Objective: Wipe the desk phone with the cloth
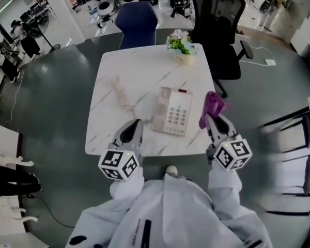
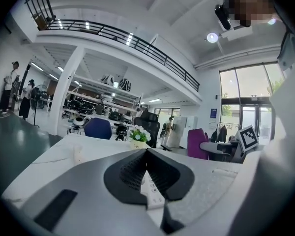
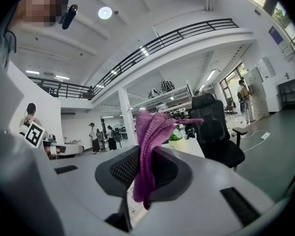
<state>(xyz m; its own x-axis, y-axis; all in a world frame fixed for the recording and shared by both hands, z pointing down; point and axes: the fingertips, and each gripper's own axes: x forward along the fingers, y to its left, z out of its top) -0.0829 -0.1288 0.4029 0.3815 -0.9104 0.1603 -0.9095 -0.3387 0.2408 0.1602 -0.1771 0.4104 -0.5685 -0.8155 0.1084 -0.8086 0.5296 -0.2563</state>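
Observation:
The cream desk phone (image 1: 172, 111) lies near the front of the white marble table (image 1: 144, 66). Its handset (image 1: 120, 92) lies off the cradle to the left, joined by a cord. My left gripper (image 1: 136, 123) hovers at the phone's front left corner, jaws shut with nothing between them. In the left gripper view, the phone's keypad (image 2: 151, 191) shows just below the left gripper (image 2: 146, 151). My right gripper (image 1: 211, 118) hangs over the table's right edge beside the phone, shut on a purple cloth (image 1: 212, 106). The cloth (image 3: 150, 146) stands up out of the right gripper (image 3: 146, 156).
A pot of flowers (image 1: 182, 45) stands at the table's far edge. Behind the table are a blue chair (image 1: 137, 17) and a black office chair (image 1: 219, 30). A black metal frame (image 1: 294, 138) stands to the right. Other people stand far off in the hall.

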